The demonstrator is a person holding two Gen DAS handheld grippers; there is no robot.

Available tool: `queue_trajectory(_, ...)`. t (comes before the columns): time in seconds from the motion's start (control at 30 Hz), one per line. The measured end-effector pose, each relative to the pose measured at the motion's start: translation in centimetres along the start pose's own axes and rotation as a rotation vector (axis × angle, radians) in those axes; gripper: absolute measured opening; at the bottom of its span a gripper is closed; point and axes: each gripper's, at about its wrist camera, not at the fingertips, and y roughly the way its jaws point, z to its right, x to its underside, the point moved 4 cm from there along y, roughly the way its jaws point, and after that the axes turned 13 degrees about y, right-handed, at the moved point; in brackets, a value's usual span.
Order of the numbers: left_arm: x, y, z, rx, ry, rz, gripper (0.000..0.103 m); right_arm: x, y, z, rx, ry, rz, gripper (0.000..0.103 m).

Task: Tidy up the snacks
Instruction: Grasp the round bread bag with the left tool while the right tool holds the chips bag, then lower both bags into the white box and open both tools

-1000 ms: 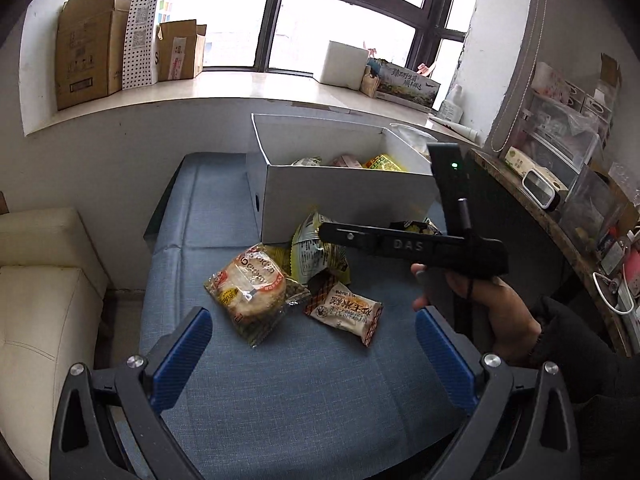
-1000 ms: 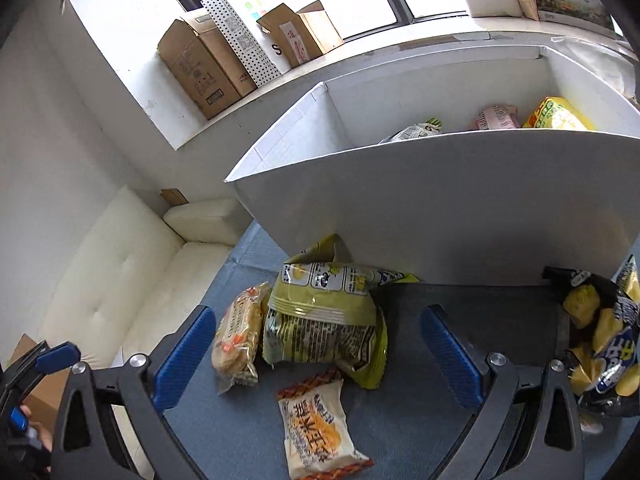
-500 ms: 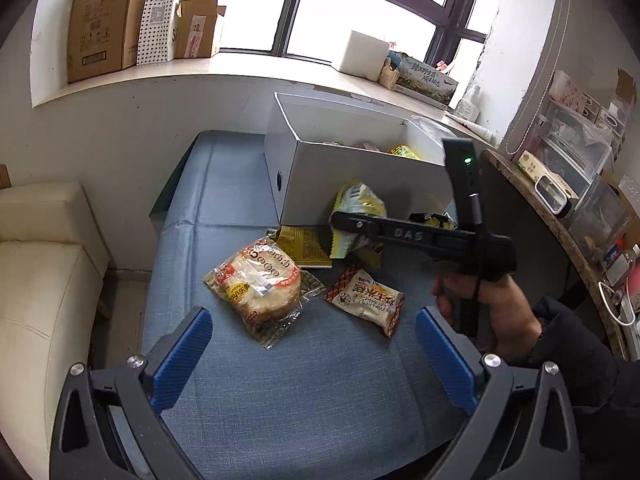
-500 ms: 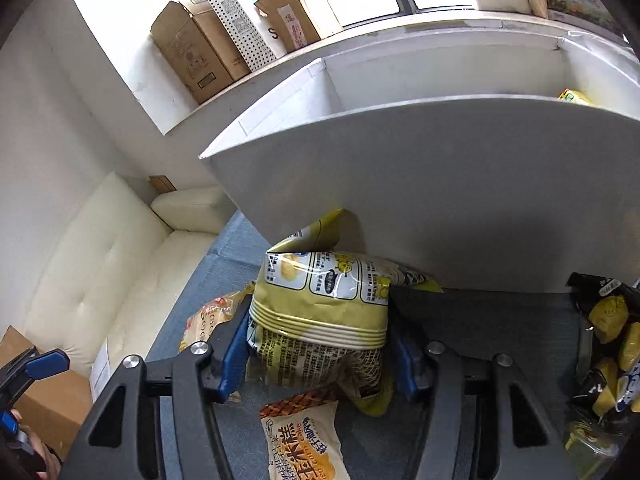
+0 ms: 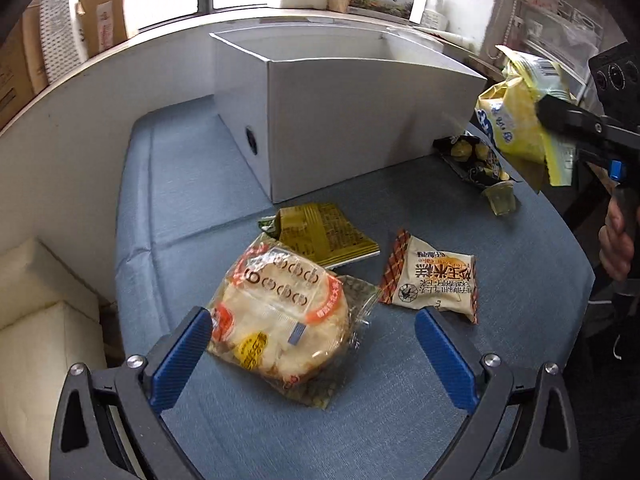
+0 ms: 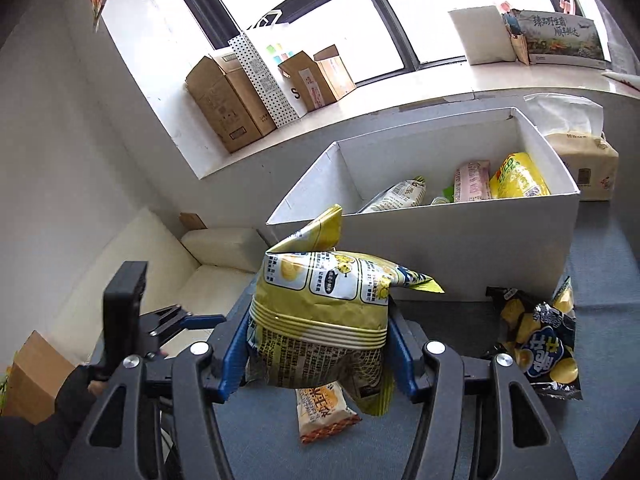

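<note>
My right gripper is shut on a yellow chip bag, held in the air in front of the white box; the same yellow chip bag shows at the right edge of the left wrist view. Several snack packs lie inside the box. My left gripper is open just above a round rice cracker pack on the blue table. A white and orange corn snack pack and a flat olive-green packet lie beside it.
A black and yellow snack bag and a small jelly cup lie near the box's right corner. Cardboard boxes and a dotted paper bag stand on the windowsill. A cream sofa is left of the table.
My right gripper closed on the yellow chip bag and lifted it off the table. My left gripper came down and forward over the rice cracker pack.
</note>
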Motion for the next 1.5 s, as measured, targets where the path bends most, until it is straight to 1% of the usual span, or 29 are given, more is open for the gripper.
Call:
queue_trajectory(0.07,-0.4,1.1,0.0,0.027,0.061,-0.023,0.103,0.2,-0.4,0.1,0.005,-0.005,-0.001,0.064)
queue_trajectory(0.13,-0.6,2.2,-0.1,0.026,0.1,-0.056,0.103,0.4,-0.8,0.4,0.009,-0.006,-0.002,0.064)
queue_trajectory(0.2,-0.6,3.3,-0.8,0.013,0.096,-0.094,0.103,0.6,-1.0,0.7,0.014,0.001,0.001,0.064)
queue_trajectory(0.23,-0.5,3.6,-1.0,0.014,0.09,-0.097,0.103,0.6,-1.0,0.9,0.014,0.006,-0.001,0.064)
queue_trajectory(0.3,-0.4,3.5,-1.1,0.021,0.091,-0.079,0.101,0.8,-0.8,1.2,0.013,0.015,-0.008,0.064)
queue_trajectory(0.33,-0.3,3.4,-1.2,0.013,0.09,-0.077,0.099,1.0,-0.9,1.4,0.017,0.015,-0.01,0.064)
queue_trajectory(0.37,-0.1,3.2,-1.3,0.003,0.084,-0.074,0.09,1.1,-0.8,1.5,0.018,0.016,-0.012,0.064)
queue_trajectory(0.43,0.1,2.7,-1.5,0.011,0.067,-0.056,0.084,1.4,-0.8,1.7,0.016,0.02,-0.016,0.064)
queue_trajectory(0.47,0.2,2.2,-1.7,0.015,0.054,-0.04,0.079,1.5,-0.8,1.7,0.015,0.022,-0.017,0.064)
queue_trajectory(0.53,0.3,1.3,-1.9,0.024,0.021,-0.017,0.078,1.7,-0.8,1.6,0.011,0.024,-0.018,0.064)
queue_trajectory(0.57,0.3,0.8,-2.0,0.019,0.014,-0.004,0.066,1.8,-0.9,1.5,0.008,0.023,-0.016,0.064)
queue_trajectory(0.63,0.2,-0.4,-2.1,0.017,-0.008,0.012,0.062,1.9,-0.9,1.3,0.006,0.018,-0.017,0.064)
queue_trajectory(0.67,0.4,-1.5,-2.3,0.018,-0.013,0.03,0.052,2.0,-1.0,1.2,0.006,0.013,-0.018,0.064)
queue_trajectory(0.7,0.4,-2.3,-2.3,0.012,-0.013,0.045,0.049,2.0,-1.0,1.1,0.005,0.009,-0.016,0.064)
queue_trajectory(0.73,0.4,-2.7,-2.2,0.003,-0.014,0.044,0.047,2.0,-1.1,1.0,0.005,0.003,-0.013,0.064)
queue_trajectory(0.77,0.5,-2.8,-2.1,-0.01,-0.016,0.035,0.044,2.0,-1.1,0.9,0.008,-0.002,-0.008,0.064)
queue_trajectory(0.83,0.6,-3.3,-2.2,-0.031,-0.036,0.027,0.041,2.0,-1.2,0.8,0.005,0.0,-0.008,0.064)
queue_trajectory(0.87,0.5,-3.6,-2.3,-0.04,-0.052,0.028,0.038,2.0,-1.2,0.8,0.003,0.001,-0.006,0.064)
queue_trajectory(0.93,0.2,-4.6,-2.0,-0.047,-0.066,0.049,0.033,2.0,-1.3,0.7,0.001,-0.002,-0.006,0.064)
queue_trajectory(1.0,-0.5,-5.9,-1.5,-0.064,-0.075,0.086,0.022,1.9,-1.4,0.7,0.003,0.001,-0.002,0.064)
queue_trajectory(1.03,-0.8,-6.6,-1.5,-0.064,-0.085,0.1,0.02,1.9,-1.4,0.8,0.001,0.003,-0.003,0.064)
queue_trajectory(1.13,-1.4,-8.4,-1.2,-0.073,-0.104,0.14,0.019,1.9,-1.6,0.8,-0.003,0.006,0.004,0.064)
queue_trajectory(1.23,-1.9,-9.3,-0.9,-0.091,-0.115,0.157,0.019,1.8,-2.0,0.6,-0.007,0.004,0.013,0.064)
queue_trajectory(1.33,-2.8,-10.9,-0.4,-0.083,-0.129,0.209,0.019,1.6,-2.6,0.4,-0.008,0.0,0.027,0.065)
queue_trajectory(1.43,-4.5,-12.8,0.2,-0.087,-0.124,0.272,0.019,0.8,-3.4,0.2,-0.011,-0.002,0.054,0.065)
queue_trajectory(1.5,-6.2,-13.6,0.4,-0.079,-0.12,0.304,0.019,-0.4,-4.1,0.0,-0.004,-0.012,0.08,0.065)
